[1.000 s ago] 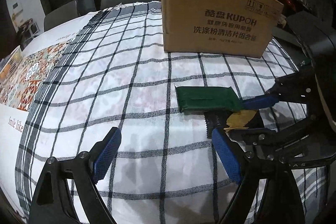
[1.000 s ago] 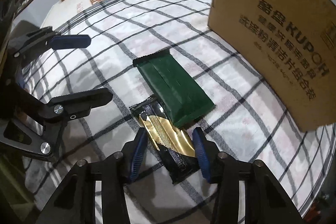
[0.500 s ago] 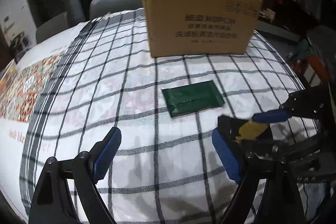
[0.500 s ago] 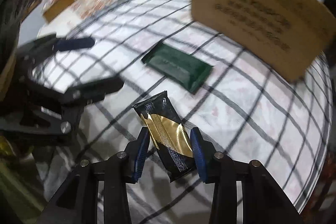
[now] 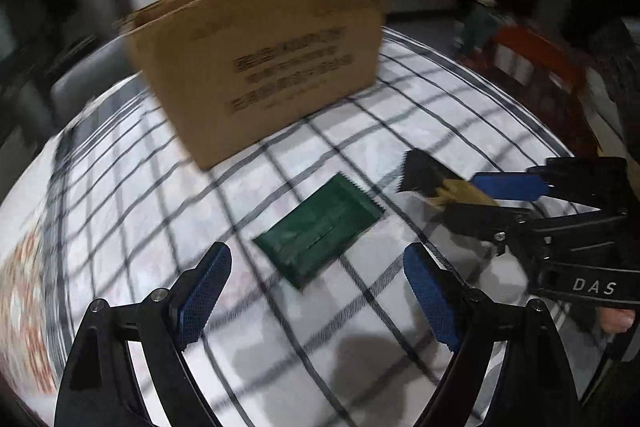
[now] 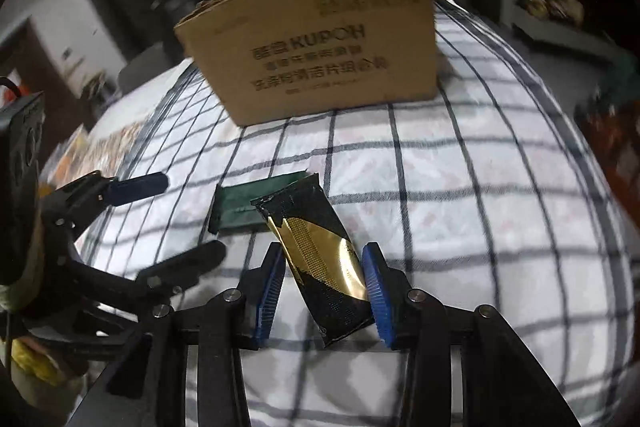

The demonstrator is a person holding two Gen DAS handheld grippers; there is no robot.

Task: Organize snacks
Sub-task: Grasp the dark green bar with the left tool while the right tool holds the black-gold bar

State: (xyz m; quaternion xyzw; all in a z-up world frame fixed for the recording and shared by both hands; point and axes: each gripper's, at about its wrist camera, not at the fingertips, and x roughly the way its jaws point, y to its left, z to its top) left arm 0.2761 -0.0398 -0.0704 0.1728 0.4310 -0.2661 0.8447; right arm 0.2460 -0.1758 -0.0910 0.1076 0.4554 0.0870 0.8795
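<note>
1. Since the frame a second back, the black-and-gold snack packet (image 6: 320,259) had come off the checked tablecloth (image 6: 480,227) in the right gripper (image 6: 322,291). Earlier it lay flat, tucked against the green packet (image 5: 320,227); now it was raised and clear of it.
2. Both wrist views had rolled and both were motion-blurred. The cardboard box (image 6: 320,39) sat nearer the middle of the right view than before.
3. Right gripper jaws were clamped on the black-and-gold packet, which sat tilted between the blue pads with its serrated end pointing toward the box.
4. Left gripper (image 5: 316,291) jaws stood wide apart with nothing between them. It hovered over the cloth with the green packet just ahead of its fingertips.
5. The green packet lay flat on the cloth, untouched, between the two grippers and in front of the box.
6. Judgement: the first pickup looked done, and the carry to the box was the step in hand. The box top was not visible inside, so its contents could not be told.
7. Likely next: drop the packet over the box rim, then the left gripper takes the green one.
8. Risk: the slick foil, skewed in the pads, might slip.
</note>
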